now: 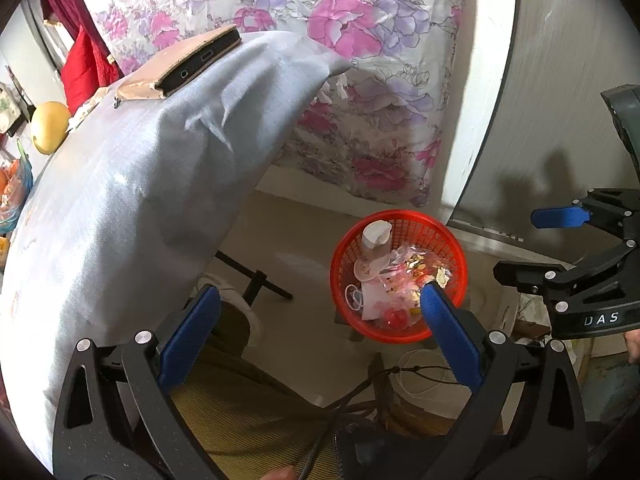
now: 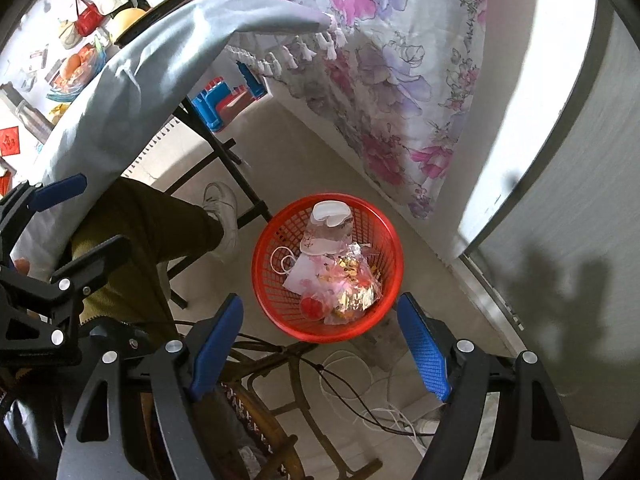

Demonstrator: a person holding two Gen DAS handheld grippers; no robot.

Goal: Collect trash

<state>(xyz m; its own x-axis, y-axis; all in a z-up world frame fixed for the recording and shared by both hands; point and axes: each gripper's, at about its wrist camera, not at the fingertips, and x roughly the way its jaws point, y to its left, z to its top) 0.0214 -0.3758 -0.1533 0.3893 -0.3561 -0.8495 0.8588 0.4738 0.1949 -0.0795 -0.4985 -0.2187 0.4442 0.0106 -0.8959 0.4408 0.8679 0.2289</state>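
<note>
Basket [image 2: 327,268]: red plastic mesh, round, upright on the pale floor; landmark for all below.
Trash in basket: clear bottle with white cap [image 2: 329,224] lying along the far wall; crinkled clear wrapper with gold and pink print [image 2: 352,288] on top, toward the near side; white paper [image 2: 304,270] under it; small red round piece [image 2: 311,307] at the near wall; white loop [image 2: 282,258] at the left wall.
Left gripper [image 1: 320,308]: above the basket's near-left side, jaws wide apart, nothing between the blue pads; right pad overlaps the near rim in view.
Right gripper [image 2: 320,320]: above the near rim, jaws wide apart, empty.
Table [image 1: 120,184]: left of basket, grey cloth hanging down; folding legs near the basket.
Curtain [image 1: 360,80]: floral, behind the basket.
Person's leg [image 2: 136,240]: olive trousers, white shoe just left of basket.
Cords [image 2: 360,392]: white and black, on the floor at the near side.
Obstruction: nothing covers the basket mouth.
</note>
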